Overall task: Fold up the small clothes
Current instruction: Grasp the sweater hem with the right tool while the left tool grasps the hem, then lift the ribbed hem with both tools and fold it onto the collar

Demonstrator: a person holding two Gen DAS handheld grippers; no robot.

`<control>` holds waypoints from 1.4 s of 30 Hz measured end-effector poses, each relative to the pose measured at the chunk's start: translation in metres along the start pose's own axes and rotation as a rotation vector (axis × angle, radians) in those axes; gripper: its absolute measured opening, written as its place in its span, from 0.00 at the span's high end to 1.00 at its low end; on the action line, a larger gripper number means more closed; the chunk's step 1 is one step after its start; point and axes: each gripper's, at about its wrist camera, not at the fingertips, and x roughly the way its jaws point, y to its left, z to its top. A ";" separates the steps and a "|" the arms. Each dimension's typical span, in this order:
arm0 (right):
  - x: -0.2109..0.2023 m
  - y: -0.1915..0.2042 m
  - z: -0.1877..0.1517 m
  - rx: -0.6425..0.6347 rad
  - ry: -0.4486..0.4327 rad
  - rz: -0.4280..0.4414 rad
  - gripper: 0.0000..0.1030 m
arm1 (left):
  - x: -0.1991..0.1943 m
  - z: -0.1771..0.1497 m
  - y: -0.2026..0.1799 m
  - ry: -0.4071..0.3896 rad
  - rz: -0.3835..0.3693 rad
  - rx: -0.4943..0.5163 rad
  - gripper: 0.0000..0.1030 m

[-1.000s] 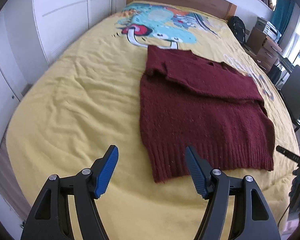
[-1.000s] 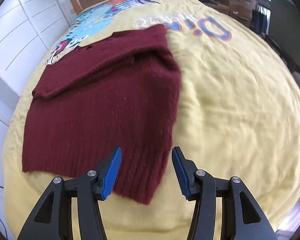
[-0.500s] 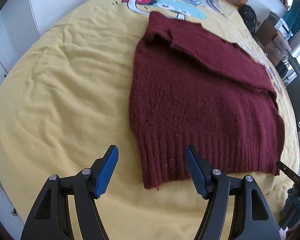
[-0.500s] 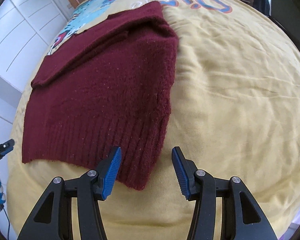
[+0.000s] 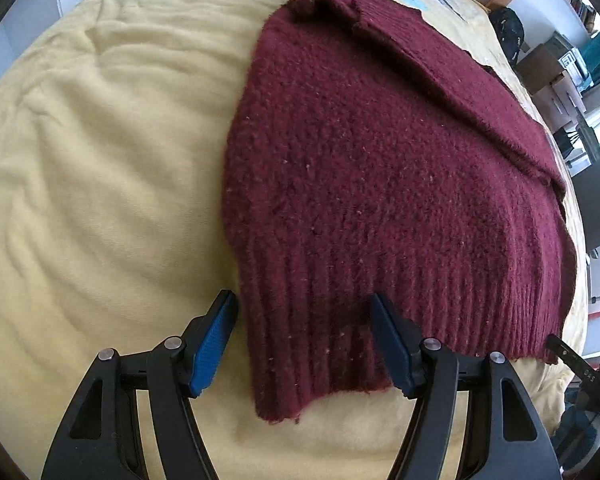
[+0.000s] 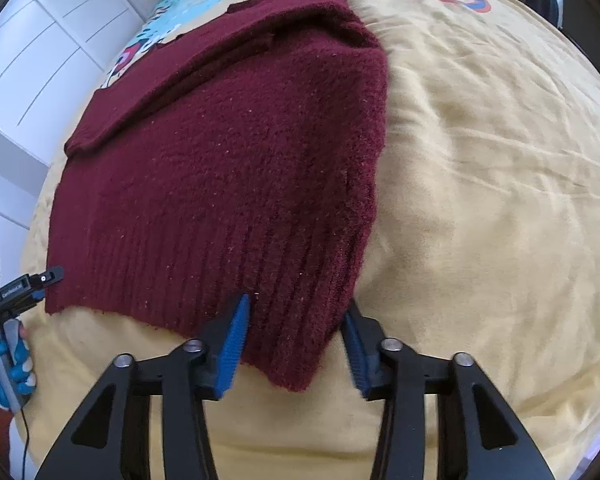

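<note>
left tool gaping | right tool gaping | maroon knit sweater flat, sleeves folded in, ribbed hem nearest

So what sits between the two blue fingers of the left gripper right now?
In the left wrist view, the near left corner of the maroon sweater, its ribbed hem, lies between the open left gripper fingers, on the yellow bedspread.

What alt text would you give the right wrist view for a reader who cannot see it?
The open right tool straddles the near right corner of a dark red knitted sweater's ribbed hem, its blue-padded fingers on either side. The sweater lies flat, sleeves folded across, on a wrinkled yellow printed bedspread. The left tool shows at the left edge.
</note>
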 end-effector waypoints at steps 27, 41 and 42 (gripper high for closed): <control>-0.007 -0.005 0.004 -0.002 -0.026 0.085 0.88 | -0.022 0.000 0.013 -0.006 -0.208 -0.057 0.91; -0.041 -0.001 0.041 0.010 -0.131 0.161 0.89 | -0.067 0.032 0.002 -0.089 -0.262 -0.008 0.91; -0.045 0.001 0.047 0.009 -0.144 0.166 0.89 | -0.070 0.036 -0.001 -0.097 -0.265 -0.002 0.91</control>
